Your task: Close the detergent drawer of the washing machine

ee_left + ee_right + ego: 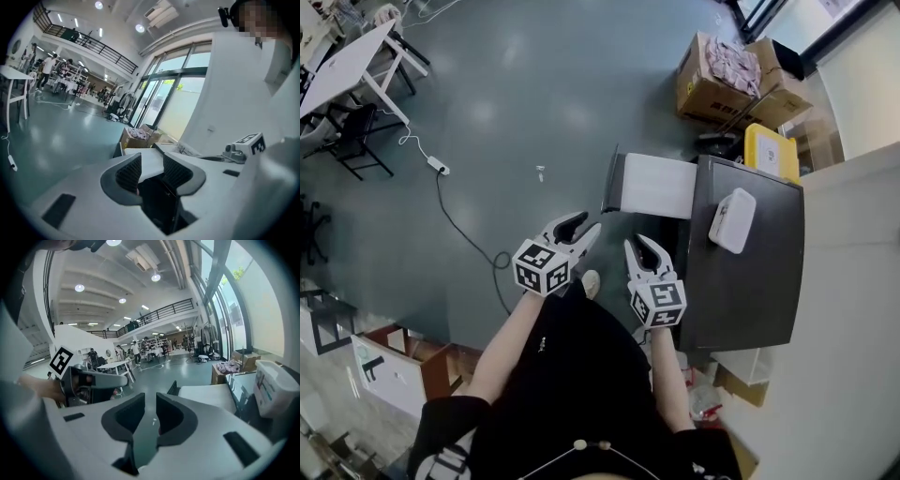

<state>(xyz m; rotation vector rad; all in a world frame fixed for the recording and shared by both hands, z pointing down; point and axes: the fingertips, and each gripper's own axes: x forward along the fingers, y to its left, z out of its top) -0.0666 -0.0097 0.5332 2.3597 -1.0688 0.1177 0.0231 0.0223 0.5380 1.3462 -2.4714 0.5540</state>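
Over teal floor (506,94), washing machine (750,281), detergent drawer (656,186) out, left gripper (589,223) and right gripper (638,243) jaws spread

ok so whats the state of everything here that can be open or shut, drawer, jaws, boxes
detergent drawer: pulled out, open
left gripper: jaws apart, nothing between them
right gripper: jaws apart, nothing between them
cardboard box: flaps open, filled
white container: looks closed, resting on top of the washing machine
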